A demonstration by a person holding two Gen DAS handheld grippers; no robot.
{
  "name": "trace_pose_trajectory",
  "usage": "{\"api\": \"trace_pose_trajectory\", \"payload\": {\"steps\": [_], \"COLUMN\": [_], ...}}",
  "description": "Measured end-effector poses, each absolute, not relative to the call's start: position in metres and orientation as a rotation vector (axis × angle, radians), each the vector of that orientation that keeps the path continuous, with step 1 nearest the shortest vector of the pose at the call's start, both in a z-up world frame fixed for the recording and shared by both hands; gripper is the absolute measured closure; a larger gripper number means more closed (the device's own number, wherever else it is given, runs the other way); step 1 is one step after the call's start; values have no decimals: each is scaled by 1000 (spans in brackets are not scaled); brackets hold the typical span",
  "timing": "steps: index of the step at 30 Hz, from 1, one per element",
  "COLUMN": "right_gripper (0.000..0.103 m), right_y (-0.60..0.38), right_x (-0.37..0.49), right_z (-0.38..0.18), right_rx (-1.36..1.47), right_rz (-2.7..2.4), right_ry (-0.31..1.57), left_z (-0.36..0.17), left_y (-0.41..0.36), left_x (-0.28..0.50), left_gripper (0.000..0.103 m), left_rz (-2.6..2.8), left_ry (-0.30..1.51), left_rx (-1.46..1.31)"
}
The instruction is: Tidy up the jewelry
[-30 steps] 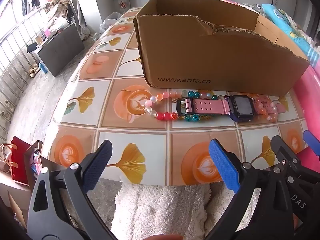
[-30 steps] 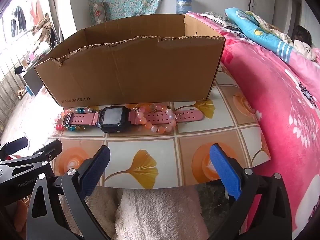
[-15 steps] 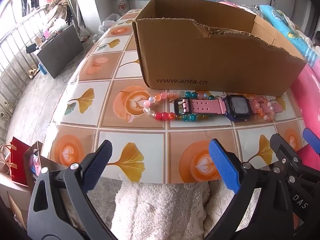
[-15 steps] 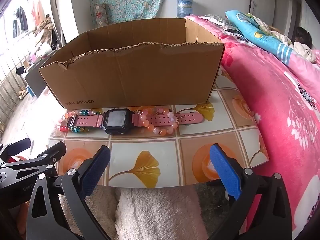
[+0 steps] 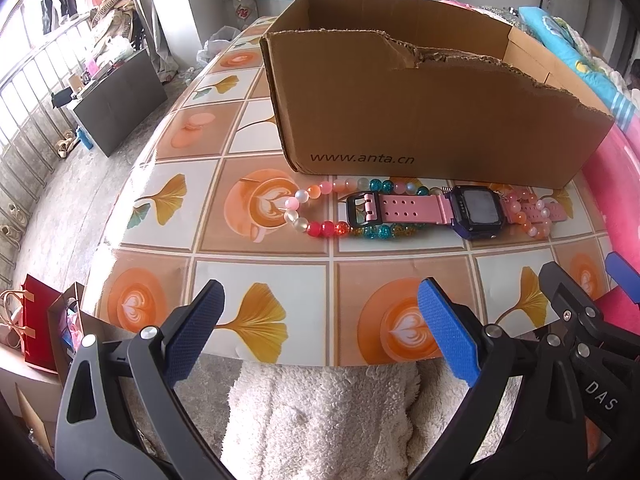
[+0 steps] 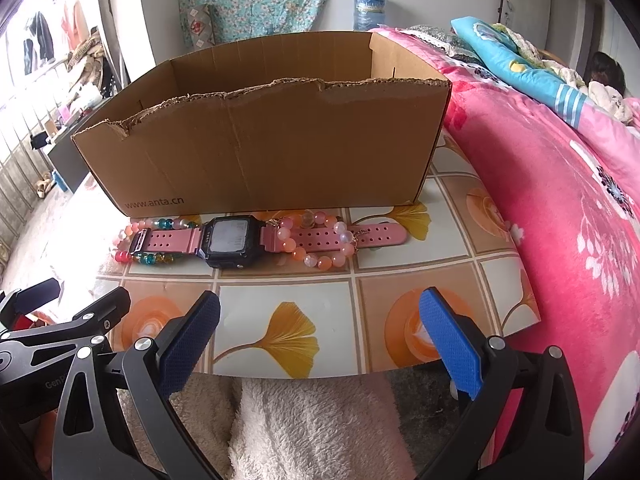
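Observation:
A pink-strapped watch point(image 5: 416, 210) point(image 6: 234, 240) with a dark square face lies flat on the tiled table, just in front of an open cardboard box point(image 5: 424, 108) point(image 6: 276, 156). A multicoloured bead bracelet point(image 5: 320, 226) point(image 6: 156, 258) lies under its buckle end. A pink and orange bead bracelet point(image 5: 528, 220) point(image 6: 320, 258) lies across the other strap end. My left gripper point(image 5: 320, 330) and my right gripper point(image 6: 320, 332) both stand open at the near table edge, short of the jewelry, with nothing between their fingers.
A pink floral blanket point(image 6: 560, 208) on a bed borders the table's right side. White fluffy fabric point(image 5: 320, 412) lies below the near table edge. Left of the table the floor drops away, with a red bag point(image 5: 36, 320) and a dark cabinet point(image 5: 116, 96).
Both grippers have drawn slightly back and higher, so the box and jewelry sit a little farther off in view. The jaws stay open and the jewelry has not moved.

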State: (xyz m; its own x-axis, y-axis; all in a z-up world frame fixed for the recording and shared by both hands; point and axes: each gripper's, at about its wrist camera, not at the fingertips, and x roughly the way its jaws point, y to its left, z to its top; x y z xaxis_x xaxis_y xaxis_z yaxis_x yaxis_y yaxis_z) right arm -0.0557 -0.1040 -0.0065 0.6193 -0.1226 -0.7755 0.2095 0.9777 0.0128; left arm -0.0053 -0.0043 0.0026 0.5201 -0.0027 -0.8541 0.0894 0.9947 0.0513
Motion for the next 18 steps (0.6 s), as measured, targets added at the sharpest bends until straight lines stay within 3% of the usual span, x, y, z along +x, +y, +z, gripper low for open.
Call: {"api": "trace_pose_trajectory", "payload": {"steps": [18], "right_gripper": [5], "right_y": [-107], "right_x": [-58], "right_z": [-3], "right_rx": [110], "right_rz": [-195], "right_ry": [867], "left_z": [5], "left_y": [-6], "left_x": [-9], "left_gripper": [9], "left_rz": [-52], "left_ry": [1005], "left_rx": [97]}}
